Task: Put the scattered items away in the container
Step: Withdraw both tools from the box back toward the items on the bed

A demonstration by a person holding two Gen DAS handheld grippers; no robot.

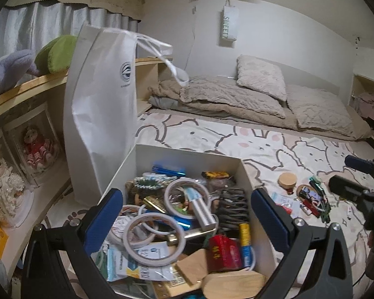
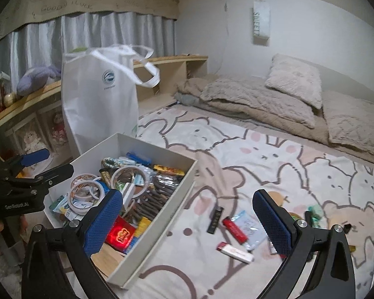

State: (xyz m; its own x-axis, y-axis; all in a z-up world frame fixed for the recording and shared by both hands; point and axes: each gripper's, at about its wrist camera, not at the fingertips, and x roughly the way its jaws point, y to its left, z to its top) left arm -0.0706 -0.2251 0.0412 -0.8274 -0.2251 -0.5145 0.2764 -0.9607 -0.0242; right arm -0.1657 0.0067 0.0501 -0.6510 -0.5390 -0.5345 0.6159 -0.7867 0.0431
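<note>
The right hand-held gripper [image 2: 187, 219] hangs wide and empty above the bed [image 2: 274, 154], and under it lie the loose items: a red lighter [image 2: 233, 229], a white lighter [image 2: 234, 250], a clear packet [image 2: 250, 228] and a slim black stick [image 2: 215, 219], all close together on the rabbit-print sheet. My worry is that the soft sheet gives way under a flat lighter, so the pads may pinch fabric with it, or close on two neighbours at once and drop one on the way across. The left hand-held gripper [image 1: 187, 211] is also spread wide and holds nothing, poised over the white box [image 1: 187, 153]. That box is already heaped: tape rolls [image 1: 153, 236], a dark coiled spring [image 1: 233, 206], a red pack [image 1: 223, 250], wooden blocks [image 1: 233, 285], a blue pen [image 1: 168, 170] and paper sachets. Anything released high on that pile could roll over the low near wall, I judge. Further right in the left view sit a round wooden lid [image 1: 286, 180] and a small cluster of oddments [image 1: 311, 199], still out. Behind the box stands a white tote bag [image 2: 99, 99], its contents hidden
</note>
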